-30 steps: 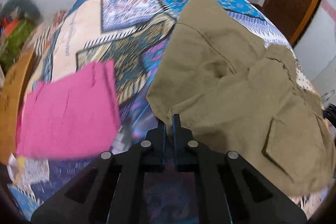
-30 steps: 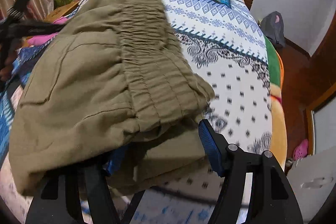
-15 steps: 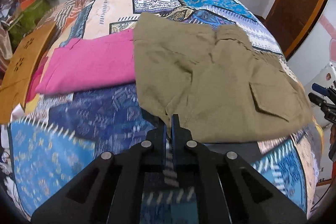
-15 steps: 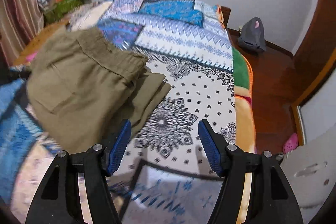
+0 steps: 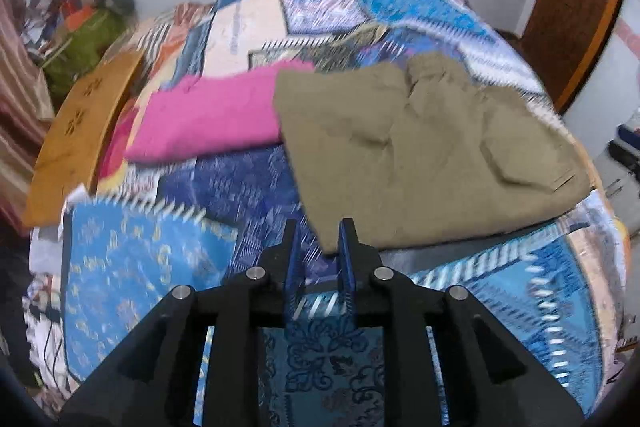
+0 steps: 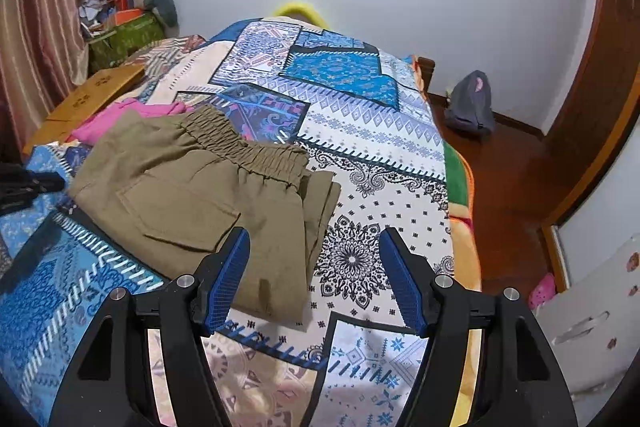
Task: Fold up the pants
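The folded olive pants point(image 5: 424, 151) lie flat on the patterned bedspread point(image 5: 140, 267); in the right wrist view the pants point(image 6: 192, 195) show their elastic waistband and a flap pocket. My left gripper point(image 5: 318, 227) is slightly open and empty, its tips just in front of the pants' near corner. My right gripper point(image 6: 314, 241) is wide open and empty, held above the near right edge of the pants. The left gripper also shows in the right wrist view point(image 6: 28, 185) at the far left.
A folded pink garment point(image 5: 208, 119) lies left of the pants, touching them. A wooden board point(image 5: 80, 131) sits at the bed's left edge with clutter behind it. A grey bag point(image 6: 470, 105) stands on the wooden floor point(image 6: 512, 187) to the right.
Both grippers have let go of the pants and pulled back. The left jaws have opened a little. The pants now rest folded on the bed.
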Tool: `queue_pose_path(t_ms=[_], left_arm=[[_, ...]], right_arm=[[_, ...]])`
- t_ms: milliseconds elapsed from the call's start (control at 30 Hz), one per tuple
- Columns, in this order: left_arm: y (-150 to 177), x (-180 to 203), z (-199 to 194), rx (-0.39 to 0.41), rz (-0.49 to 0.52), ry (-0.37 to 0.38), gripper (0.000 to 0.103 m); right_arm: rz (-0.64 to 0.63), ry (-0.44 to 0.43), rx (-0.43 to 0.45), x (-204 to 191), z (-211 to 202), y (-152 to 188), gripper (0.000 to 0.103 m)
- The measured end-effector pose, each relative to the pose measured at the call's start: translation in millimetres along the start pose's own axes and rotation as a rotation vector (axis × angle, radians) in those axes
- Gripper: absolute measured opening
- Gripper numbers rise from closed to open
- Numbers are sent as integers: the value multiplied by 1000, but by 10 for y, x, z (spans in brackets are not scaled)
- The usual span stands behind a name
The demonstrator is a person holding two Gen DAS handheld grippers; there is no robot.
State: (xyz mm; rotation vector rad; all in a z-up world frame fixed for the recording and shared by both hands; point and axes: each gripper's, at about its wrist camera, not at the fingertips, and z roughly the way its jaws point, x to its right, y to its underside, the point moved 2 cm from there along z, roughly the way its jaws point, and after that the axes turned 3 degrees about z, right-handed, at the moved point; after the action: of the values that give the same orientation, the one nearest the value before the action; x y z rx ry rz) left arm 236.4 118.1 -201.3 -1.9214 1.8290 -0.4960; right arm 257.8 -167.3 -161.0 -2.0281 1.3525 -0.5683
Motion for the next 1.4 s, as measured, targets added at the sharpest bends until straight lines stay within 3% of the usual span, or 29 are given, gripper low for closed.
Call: queue_pose_path(t_ms=[167,300,367,433,500,600,800,900,1100,1300,1400], left_arm=[[-342,243,-1,42,45,85,19],[-571,604,258,29,108,155,19],[-636,745,426,7,128,173,19],[-688,841,589,-18,139,179,19],[-714,881,734,-36,145,158,19],[-731,851,934,-62,142,139,19],[-708,778,1095,-66,132,150,22],[-698,810,1046,-52,160,110,22],[-657,686,758,-15,138,100,23],[-600,498,453,20,125,76,27],[-580,352,336,35,106,75,39]], right_arm=[[1,-71,17,-147,87,-49,63],[-11,-95,2,-278,301,-136,63],[15,-152,-12,-296,399,-158,49],[42,-207,-66,-315,572,-171,25],[47,-237,-117,-336,757,-146,17],[3,-218,-176,-374,977,-48,13],[-20,-160,-180,-256,1008,34,7],[-2,-161,-181,-168,928,39,7],[-35,-66,-140,-51,640,0,14],[-16,-28,-68,105,317,-63,42],[-18,-23,-48,119,211,-86,52]])
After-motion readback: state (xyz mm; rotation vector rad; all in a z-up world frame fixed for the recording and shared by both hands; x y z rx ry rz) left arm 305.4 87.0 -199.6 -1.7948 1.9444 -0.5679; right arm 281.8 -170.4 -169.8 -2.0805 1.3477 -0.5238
